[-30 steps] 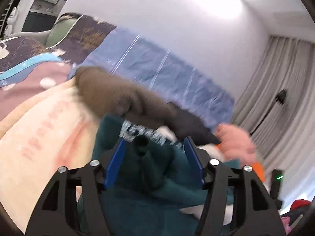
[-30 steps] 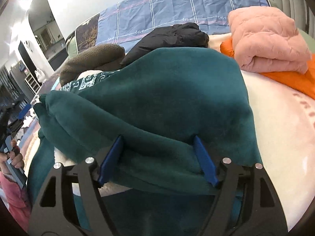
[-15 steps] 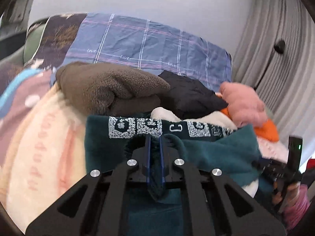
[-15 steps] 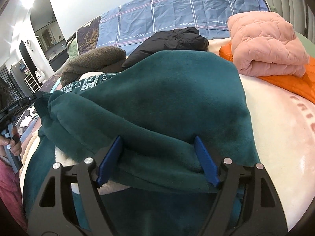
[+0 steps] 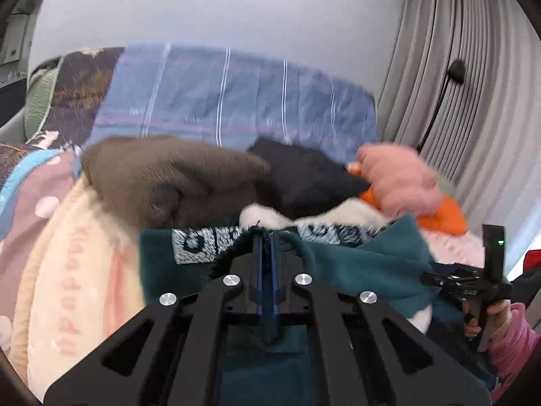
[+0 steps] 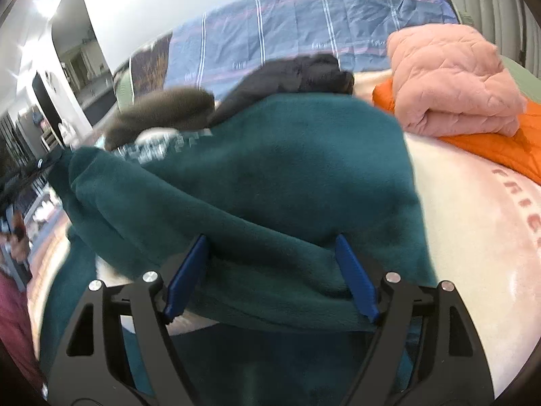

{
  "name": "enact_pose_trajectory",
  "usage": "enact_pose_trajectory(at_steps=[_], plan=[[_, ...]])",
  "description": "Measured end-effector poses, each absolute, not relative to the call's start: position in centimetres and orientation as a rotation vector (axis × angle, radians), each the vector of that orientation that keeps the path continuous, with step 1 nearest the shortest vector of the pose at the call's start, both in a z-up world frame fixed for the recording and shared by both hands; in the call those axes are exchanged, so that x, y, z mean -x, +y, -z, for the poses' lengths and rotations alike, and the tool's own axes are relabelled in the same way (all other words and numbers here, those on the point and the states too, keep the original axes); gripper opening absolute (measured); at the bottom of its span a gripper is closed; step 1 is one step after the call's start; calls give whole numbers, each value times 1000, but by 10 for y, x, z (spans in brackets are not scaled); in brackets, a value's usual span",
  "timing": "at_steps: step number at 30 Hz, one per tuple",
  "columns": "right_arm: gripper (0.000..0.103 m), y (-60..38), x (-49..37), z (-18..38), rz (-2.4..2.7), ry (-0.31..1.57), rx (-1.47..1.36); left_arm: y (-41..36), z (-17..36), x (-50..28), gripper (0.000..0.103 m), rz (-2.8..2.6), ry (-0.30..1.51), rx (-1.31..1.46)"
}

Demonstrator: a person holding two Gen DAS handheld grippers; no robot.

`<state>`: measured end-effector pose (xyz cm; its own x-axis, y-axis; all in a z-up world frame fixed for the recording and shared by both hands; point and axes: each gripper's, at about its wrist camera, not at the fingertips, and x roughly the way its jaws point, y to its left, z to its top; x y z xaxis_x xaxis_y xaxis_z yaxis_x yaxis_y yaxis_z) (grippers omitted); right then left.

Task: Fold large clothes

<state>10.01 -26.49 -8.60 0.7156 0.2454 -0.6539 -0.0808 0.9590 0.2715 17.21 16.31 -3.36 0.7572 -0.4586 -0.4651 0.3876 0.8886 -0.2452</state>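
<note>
**Teal fleece pinched at one edge, bracketed at the other**

Teal fleece garment (image 5: 355, 270) is seen in the left wrist view spread on the bed, its patterned band turned up toward the far pile. The left gripper (image 5: 267, 253) is clamped flat on a frayed edge of it, a tuft of cloth squeezed between the blue pads; the edge is probably held so that it can be carried over for a fold. A brown fleece (image 5: 175, 179), a black garment (image 5: 304, 172) and a pink quilted jacket (image 5: 399, 176) are stacked behind, apparently set aside.

In the right wrist view, the garment's folded bulk is heaped across the cream blanket (image 6: 473, 237). The right gripper (image 6: 270, 270) is held wide apart, its fingers (image 6: 187, 275) bracketing the thick roll of cloth. Whether the pads press it cannot be told. This end seems readied for a matching grab.
</note>
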Motion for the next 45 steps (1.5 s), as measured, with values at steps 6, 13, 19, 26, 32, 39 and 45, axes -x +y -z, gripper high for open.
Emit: enact_pose_trajectory(at_steps=[6,13,19,26,32,39,45], plan=[[79,-285,-101,43,-247,658,-317,195,75,-133,4,451,670,115],[81,-256,-161,95,-145,904,-193,196,117,-137,3,359,798,73],[81,-266,-152,89,-161,862,-245,225,86,-127,38,438,669,251],[77,-267,-177,57,-118,805,-154,207,81,-169,61,522,724,345],[18,-265,-194,71,-126,850,-181,176,90,-186,14,509,746,291],[11,-300,-187,20,-56,649,-286,163,10,-157,13,574,426,162],[34,-296,-220,90,-51,879,-252,161,80,-196,15,436,673,96]])
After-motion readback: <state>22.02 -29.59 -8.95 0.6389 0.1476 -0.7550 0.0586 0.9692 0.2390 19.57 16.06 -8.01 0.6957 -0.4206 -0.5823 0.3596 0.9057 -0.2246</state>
